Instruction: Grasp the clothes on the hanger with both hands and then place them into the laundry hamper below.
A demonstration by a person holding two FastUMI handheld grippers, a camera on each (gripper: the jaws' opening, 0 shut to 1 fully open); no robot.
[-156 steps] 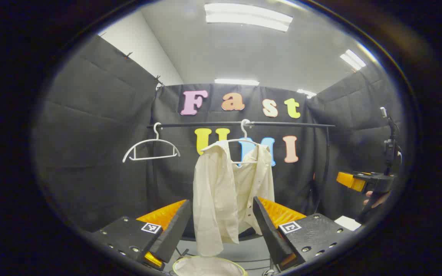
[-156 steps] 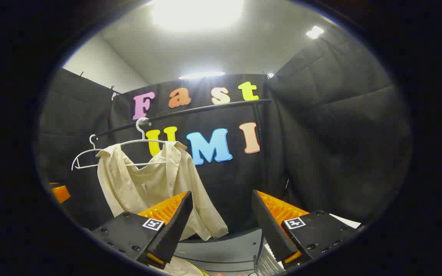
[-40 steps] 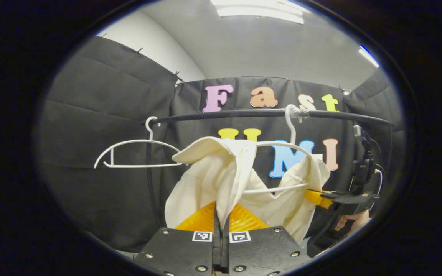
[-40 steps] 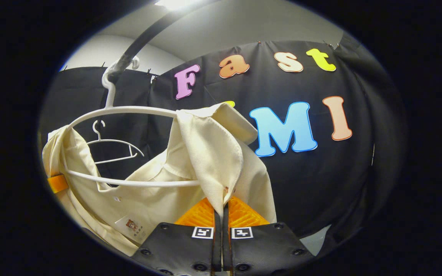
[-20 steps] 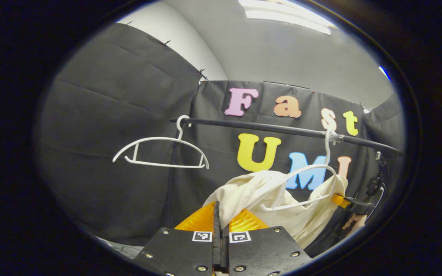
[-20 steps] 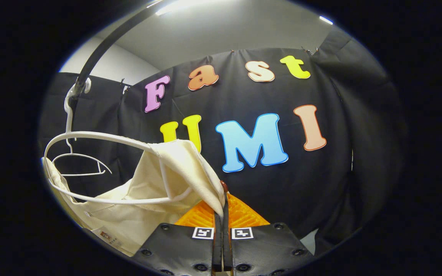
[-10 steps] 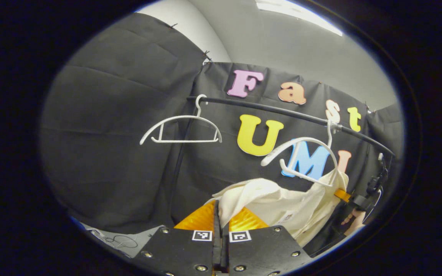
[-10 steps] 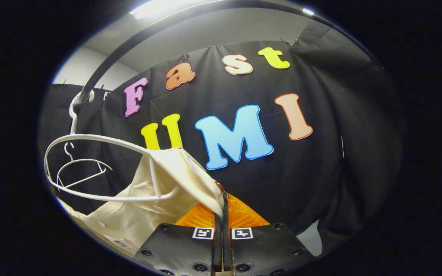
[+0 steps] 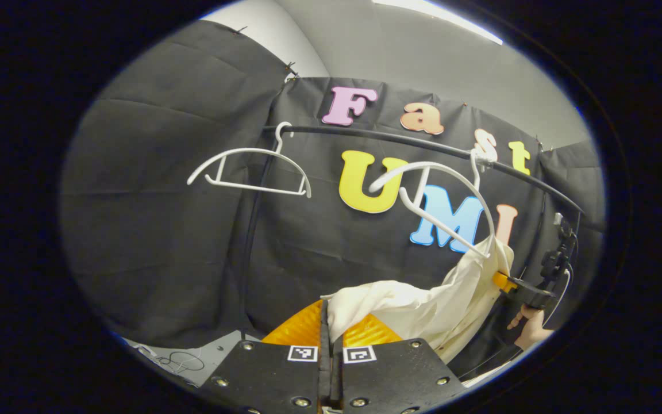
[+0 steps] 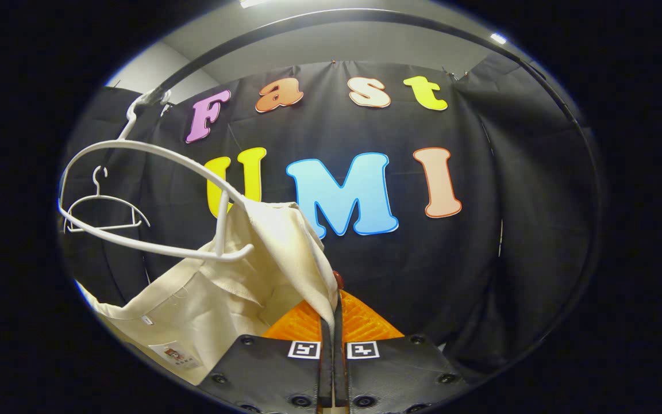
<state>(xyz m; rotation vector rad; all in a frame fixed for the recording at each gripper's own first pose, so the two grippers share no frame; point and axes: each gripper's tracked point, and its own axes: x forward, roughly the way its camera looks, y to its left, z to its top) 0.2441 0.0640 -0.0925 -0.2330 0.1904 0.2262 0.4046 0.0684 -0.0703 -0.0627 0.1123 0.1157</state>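
Fabric sits pinched between the closed fingers of the left gripper [image 9: 331, 322] at 6 o'clock in the left gripper view: the cream shirt [image 9: 423, 307] runs from that clamp toward 4 o'clock, where its far shoulder hangs on the tip of a tilted white hanger [image 9: 440, 201]. That end of the hanger closest to this gripper is bare, so on this side the shirt is off. At 4 o'clock the right gripper [image 9: 509, 283] meets the cloth, held by a hand [image 9: 529, 328]. An empty second hanger [image 9: 250, 172] hangs on the black rail [image 9: 365, 135] at 11 o'clock. In the right gripper view, the right gripper [image 10: 331, 330] at 6 o'clock is likewise clamped on a fold of the shirt [image 10: 233, 299], which spreads toward 8 o'clock; the hanger [image 10: 153, 201] pokes its end into the cloth near the middle, so this shoulder looks caught on it. As I judge it, the two-handed grasp is done and the pull-off is half finished; freeing the last shoulder and lowering the shirt into the hamper remain. A small sewn-in label [image 10: 173, 355] shows at 7 o'clock, its print too small to read, and square coded markers sit on each gripper body.
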